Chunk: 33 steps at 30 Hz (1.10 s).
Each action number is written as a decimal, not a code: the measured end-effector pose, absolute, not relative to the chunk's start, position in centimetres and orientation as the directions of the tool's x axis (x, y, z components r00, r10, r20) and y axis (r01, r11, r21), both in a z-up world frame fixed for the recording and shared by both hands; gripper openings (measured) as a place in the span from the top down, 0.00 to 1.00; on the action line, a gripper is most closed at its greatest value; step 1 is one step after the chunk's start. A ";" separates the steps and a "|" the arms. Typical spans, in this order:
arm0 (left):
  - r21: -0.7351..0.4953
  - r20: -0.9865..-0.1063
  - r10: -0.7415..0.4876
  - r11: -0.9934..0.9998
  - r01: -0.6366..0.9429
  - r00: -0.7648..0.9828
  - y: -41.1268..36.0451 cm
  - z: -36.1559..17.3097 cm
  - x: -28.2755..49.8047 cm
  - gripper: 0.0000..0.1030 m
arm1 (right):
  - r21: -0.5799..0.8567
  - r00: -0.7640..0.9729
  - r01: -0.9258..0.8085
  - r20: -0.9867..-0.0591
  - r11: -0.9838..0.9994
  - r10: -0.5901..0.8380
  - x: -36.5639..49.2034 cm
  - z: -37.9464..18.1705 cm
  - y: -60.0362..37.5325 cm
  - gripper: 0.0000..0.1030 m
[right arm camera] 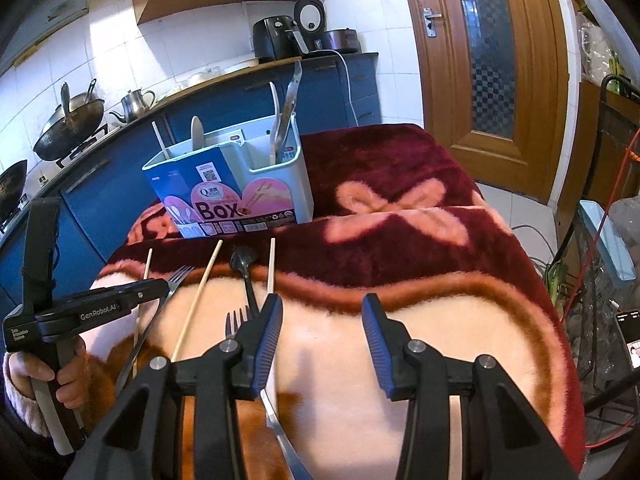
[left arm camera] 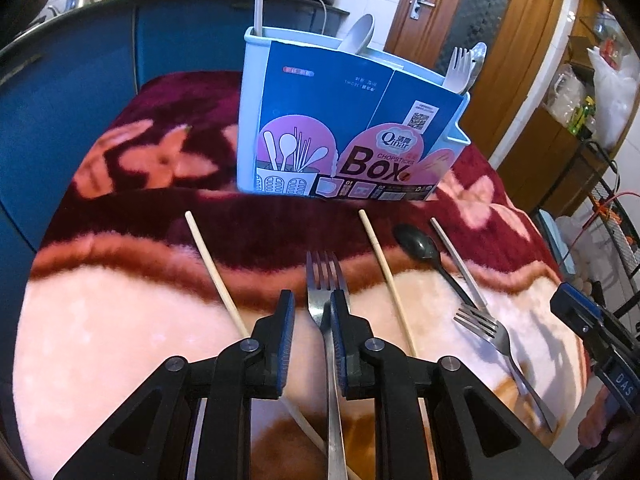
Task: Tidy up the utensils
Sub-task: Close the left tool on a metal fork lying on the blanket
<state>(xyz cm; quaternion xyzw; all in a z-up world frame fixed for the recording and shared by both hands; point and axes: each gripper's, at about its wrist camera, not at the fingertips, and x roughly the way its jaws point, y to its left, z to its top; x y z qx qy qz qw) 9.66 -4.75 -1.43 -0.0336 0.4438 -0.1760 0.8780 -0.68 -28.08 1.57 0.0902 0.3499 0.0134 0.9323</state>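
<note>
Chopsticks (left arm camera: 216,272), a black spoon (left arm camera: 418,246) and forks are spread on a floral blanket (left arm camera: 120,320) before the utensil box (left arm camera: 340,128), while the left gripper (left arm camera: 312,312) is held narrow beside a fork (left arm camera: 324,280) and the right gripper (right arm camera: 320,320) wide.

We see white tiled walls (right arm camera: 120,40), blue cabinets (right arm camera: 100,184) under a wooden counter (right arm camera: 224,76) (a wok (right arm camera: 68,128) sits there), and a wooden door (right arm camera: 488,60) with patterned glass.
</note>
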 end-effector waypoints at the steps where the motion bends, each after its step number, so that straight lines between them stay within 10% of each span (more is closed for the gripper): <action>1: -0.215 -0.769 -0.338 0.936 0.279 0.543 -4.8 -1.4 9.7 0.79 | 0.179 0.754 0.039 -0.651 0.983 0.088 -0.7 1.5 -28.1 0.57; 33: -0.374 -0.725 -0.461 0.887 0.269 0.512 -4.0 -1.2 9.2 0.99 | 0.171 0.755 0.026 -0.649 0.985 0.092 -0.7 1.4 -28.3 0.57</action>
